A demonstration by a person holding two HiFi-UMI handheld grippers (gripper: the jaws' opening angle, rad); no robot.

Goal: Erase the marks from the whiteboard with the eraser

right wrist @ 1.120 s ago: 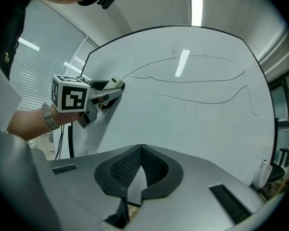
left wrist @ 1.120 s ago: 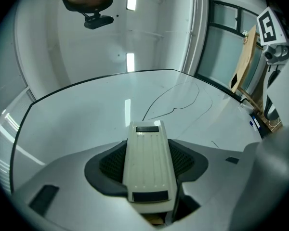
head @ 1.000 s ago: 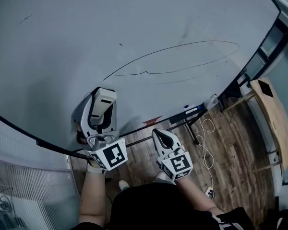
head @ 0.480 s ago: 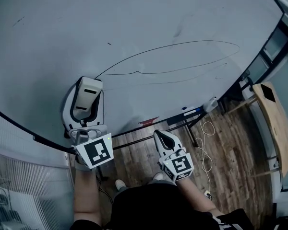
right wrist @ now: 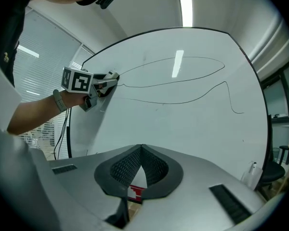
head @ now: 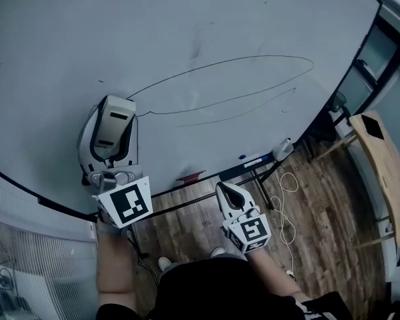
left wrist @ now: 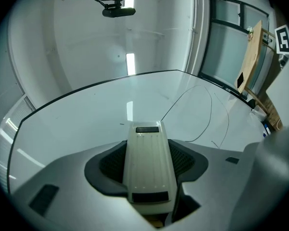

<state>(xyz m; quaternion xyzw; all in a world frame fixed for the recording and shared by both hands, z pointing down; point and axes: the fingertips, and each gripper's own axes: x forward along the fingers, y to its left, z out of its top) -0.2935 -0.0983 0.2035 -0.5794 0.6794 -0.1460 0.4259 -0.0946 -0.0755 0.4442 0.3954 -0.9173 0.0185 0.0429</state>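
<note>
The left gripper point(head: 110, 137) was clamped on the eraser point(head: 115, 127), its jaws pressing the two long sides, and it held the eraser at the whiteboard point(head: 187, 19), low on the left. The marks point(head: 267, 57) — a long thin loop with a second, shorter line under it — lay to the right of the eraser, and the loop's left tip came in just beside the eraser's right edge. The eraser's long axis ran up the board, near to far, across the marks, which stretched left to right. A sweep to the right would therefore likely carry its full length over them. The left gripper was much the nearer. The right gripper point(head: 228, 191) hung well apart, below the board's bottom edge, its jaws together with nothing gripped. A red-and-white patch point(right wrist: 135, 192) showed through the gap beneath its tips in the right gripper view, but it seemed to lie behind the jaws, not in them. The eraser's wiping face was hidden, so it could not be told whether it lay flat on the board or just off it. The right end of the lower line was faint, and a few pale smudges point(head: 200, 40) above the loop were too dim to call marks or glare.
</note>
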